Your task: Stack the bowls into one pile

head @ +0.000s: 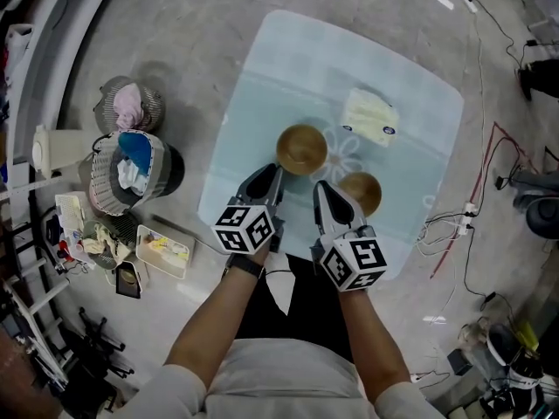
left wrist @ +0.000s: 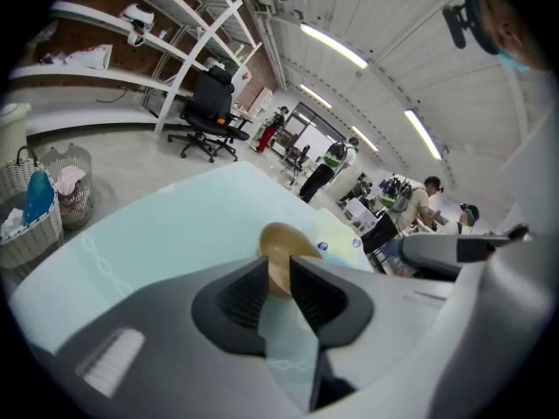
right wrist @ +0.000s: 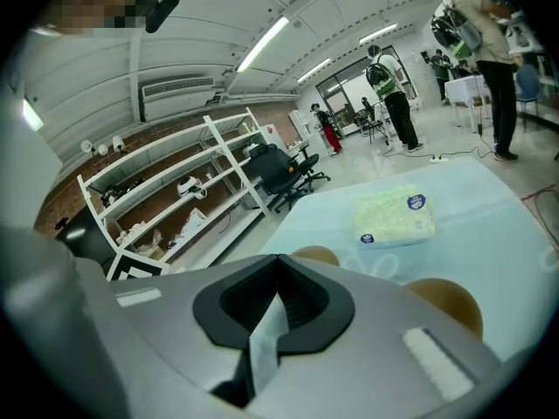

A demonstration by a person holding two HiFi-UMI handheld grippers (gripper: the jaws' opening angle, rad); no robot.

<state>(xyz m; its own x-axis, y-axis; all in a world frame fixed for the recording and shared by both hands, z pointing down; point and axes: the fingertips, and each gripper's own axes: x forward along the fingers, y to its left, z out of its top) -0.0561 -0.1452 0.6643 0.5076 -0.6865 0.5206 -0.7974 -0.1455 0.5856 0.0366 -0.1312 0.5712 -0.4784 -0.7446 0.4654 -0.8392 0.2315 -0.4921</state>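
The left hand-held gripper (head: 274, 175) holds its jaws slightly apart with the near rim of the big bowl (head: 301, 147) showing between their tips at mid-bench (head: 262, 77), while the right hand-held gripper (head: 325, 190), jaws together and empty, is just beside the small bowl (head: 363, 190), nearer the bench's right edge.

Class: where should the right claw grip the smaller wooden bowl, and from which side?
Pinch the rim of the smaller bowl on its left side, one jaw inside and one outside, coming down from above. It stands upright, so the thin rim is probably the surest hold. The right claw, shut at present, lies just beside that edge and must open first.
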